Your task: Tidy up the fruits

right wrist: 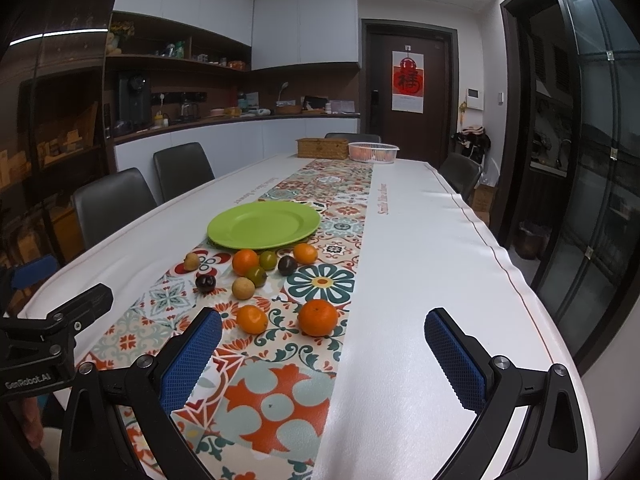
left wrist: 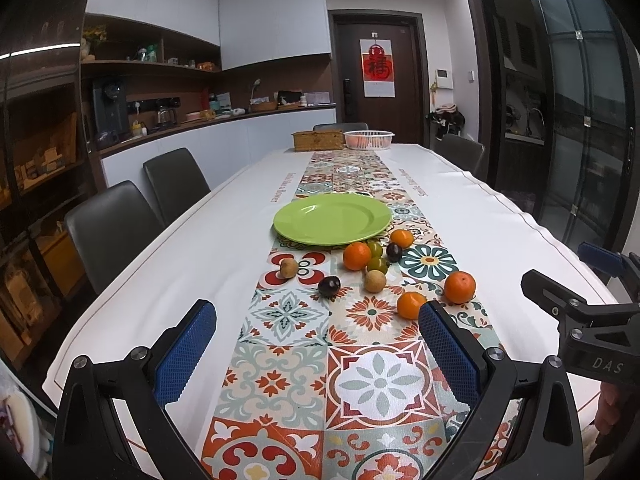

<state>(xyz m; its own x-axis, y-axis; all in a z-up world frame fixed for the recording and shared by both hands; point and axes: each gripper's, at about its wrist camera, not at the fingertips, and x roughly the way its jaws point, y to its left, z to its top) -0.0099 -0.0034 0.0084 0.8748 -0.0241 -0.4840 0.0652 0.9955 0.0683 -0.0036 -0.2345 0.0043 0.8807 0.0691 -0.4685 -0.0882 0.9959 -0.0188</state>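
An empty green plate lies on the patterned table runner. Just in front of it are scattered several small fruits: oranges, dark plums, green ones and tan round ones. My left gripper is open above the runner, short of the fruits, nothing between its blue pads. My right gripper is open too, with the nearest orange just beyond its fingers. Each gripper shows at the edge of the other's view.
A wicker box and a white basket holding orange fruit stand at the table's far end. Dark chairs line the left side and the far right. A white cloth covers the table on either side of the runner.
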